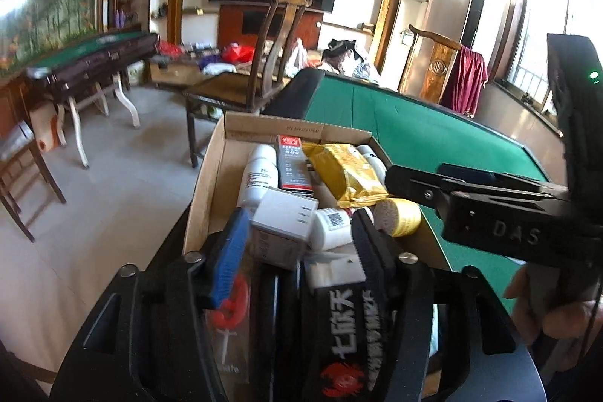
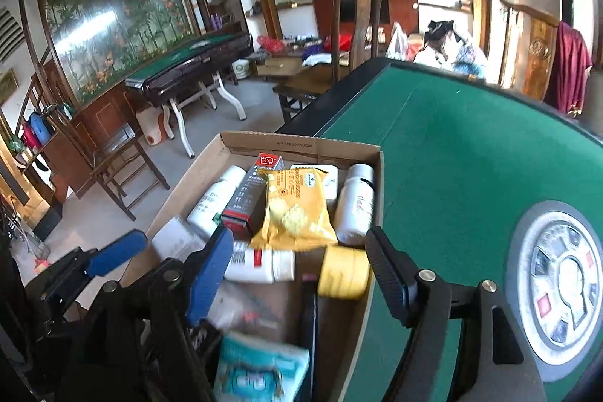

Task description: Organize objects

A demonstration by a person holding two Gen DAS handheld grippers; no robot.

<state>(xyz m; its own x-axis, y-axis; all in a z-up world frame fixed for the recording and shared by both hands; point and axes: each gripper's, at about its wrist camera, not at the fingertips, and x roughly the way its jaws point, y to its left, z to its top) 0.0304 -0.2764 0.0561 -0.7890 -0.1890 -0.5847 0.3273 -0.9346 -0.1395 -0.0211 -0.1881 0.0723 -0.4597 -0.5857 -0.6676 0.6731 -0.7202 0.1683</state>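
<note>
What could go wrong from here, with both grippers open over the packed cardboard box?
The yellow tape roll lies against the cardboard box wall beside the right gripper; a nudge might tip it out. The yellow snack packet rests loosely atop bottles and may slide. The left gripper works close by; they could collide.

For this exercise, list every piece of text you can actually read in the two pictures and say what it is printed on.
"DAS": moulded on the right gripper body.
"七欣天": white characters on the black packet under the left gripper.
Cardboard box flap print, red-and-black carton, yellow snack packet, white bottles: too small or blurred.
</note>
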